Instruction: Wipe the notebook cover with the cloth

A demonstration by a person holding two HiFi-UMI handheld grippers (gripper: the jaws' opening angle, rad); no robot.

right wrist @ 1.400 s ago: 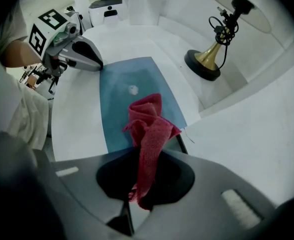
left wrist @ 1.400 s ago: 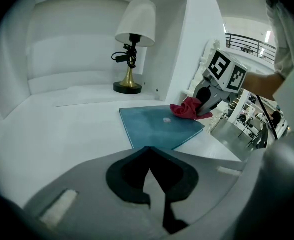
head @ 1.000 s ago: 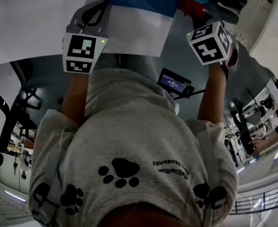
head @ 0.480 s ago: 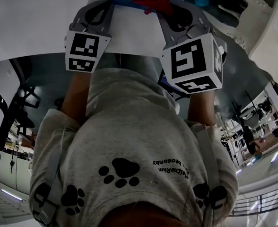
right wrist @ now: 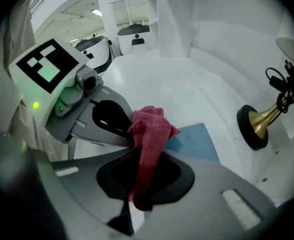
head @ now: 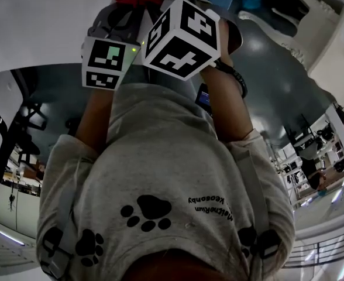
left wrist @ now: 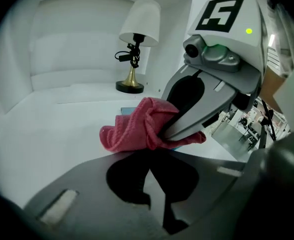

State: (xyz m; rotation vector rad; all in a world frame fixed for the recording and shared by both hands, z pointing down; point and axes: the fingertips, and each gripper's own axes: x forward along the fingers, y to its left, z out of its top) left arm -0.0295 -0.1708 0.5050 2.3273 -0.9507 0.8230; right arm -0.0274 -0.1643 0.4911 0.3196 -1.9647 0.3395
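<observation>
Cloth of red woven fabric hangs pinched in the closed jaws of our right hand-held gripper, bunched over the flat blue notebook on the white surface. Near the notebook, our left hand-held gripper has its jaws together, nothing seen between them. Beyond the notebook stands a brass-based lamp with a white shade.
</observation>
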